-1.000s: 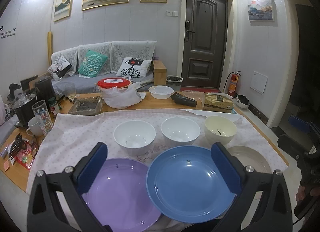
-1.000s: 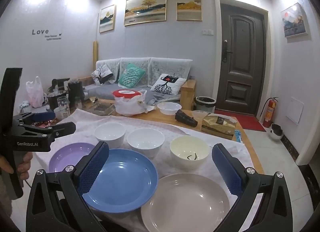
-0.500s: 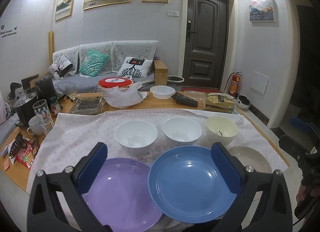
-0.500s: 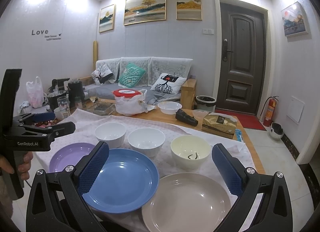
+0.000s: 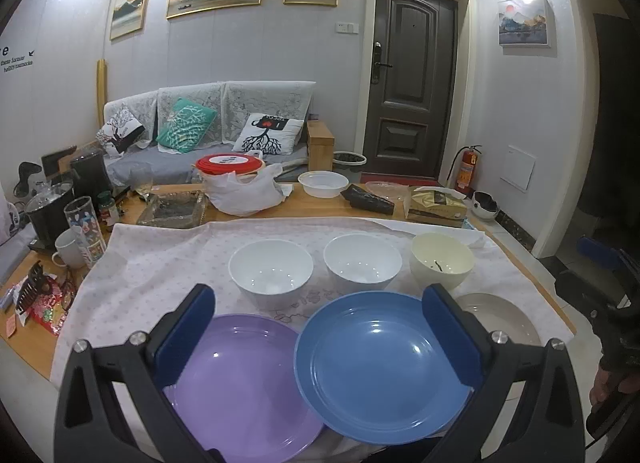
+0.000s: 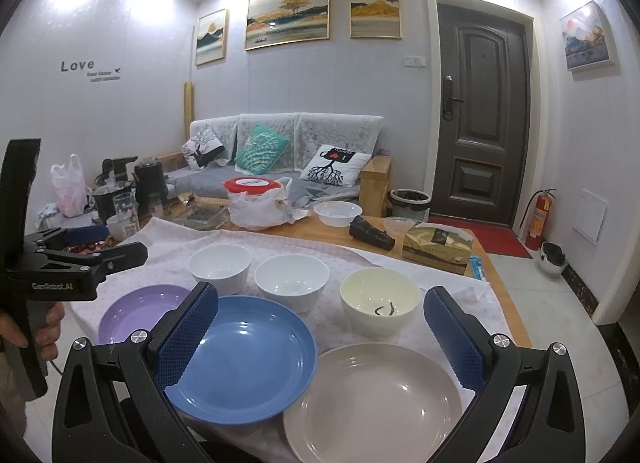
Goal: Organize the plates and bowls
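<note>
On a dotted white cloth lie a purple plate, a blue plate and a beige plate in the front row. Behind them stand two white bowls and a cream bowl with a dark scrap inside. My left gripper is open and empty above the purple and blue plates. My right gripper is open and empty above the blue plate and the beige plate. The left gripper also shows at the left of the right wrist view.
Beyond the cloth the wooden table holds a red-lidded container in a white bag, a small white bowl, a glass tray, a tissue box, and a mug, glass and kettle at the left. A sofa and a door stand behind.
Both grippers have barely moved; the views have drifted slightly. No dish has moved.
</note>
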A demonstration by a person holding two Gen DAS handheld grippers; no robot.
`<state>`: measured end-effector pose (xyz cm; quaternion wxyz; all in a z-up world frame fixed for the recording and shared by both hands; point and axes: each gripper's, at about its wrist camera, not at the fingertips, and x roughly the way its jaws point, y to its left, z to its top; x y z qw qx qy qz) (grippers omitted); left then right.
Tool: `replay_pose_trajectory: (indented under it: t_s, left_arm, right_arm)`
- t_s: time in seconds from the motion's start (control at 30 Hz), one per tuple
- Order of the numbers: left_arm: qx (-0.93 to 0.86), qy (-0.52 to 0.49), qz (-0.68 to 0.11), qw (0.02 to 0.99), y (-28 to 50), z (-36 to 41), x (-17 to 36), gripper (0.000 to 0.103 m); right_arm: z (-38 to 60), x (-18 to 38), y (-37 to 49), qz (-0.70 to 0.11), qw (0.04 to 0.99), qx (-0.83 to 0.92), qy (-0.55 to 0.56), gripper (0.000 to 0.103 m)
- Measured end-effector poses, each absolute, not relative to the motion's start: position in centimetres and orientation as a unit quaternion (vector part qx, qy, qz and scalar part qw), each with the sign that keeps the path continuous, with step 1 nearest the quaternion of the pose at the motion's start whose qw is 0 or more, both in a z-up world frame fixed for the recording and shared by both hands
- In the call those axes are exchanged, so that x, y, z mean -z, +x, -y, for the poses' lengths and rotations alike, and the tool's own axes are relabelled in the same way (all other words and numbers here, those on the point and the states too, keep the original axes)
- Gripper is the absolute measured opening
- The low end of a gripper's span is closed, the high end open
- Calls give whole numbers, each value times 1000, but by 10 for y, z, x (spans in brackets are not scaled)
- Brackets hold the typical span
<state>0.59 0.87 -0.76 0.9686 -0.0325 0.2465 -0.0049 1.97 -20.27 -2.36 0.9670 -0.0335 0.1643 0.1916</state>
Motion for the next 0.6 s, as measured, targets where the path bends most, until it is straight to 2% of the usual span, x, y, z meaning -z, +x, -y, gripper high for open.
replay_pose_trajectory:
  t_s: [0.6]
  left_arm:
    - [6,-32,-248,968,6,-7,9,103]
  right_arm:
    - [201,30,22,-167,967,-191,-27,102]
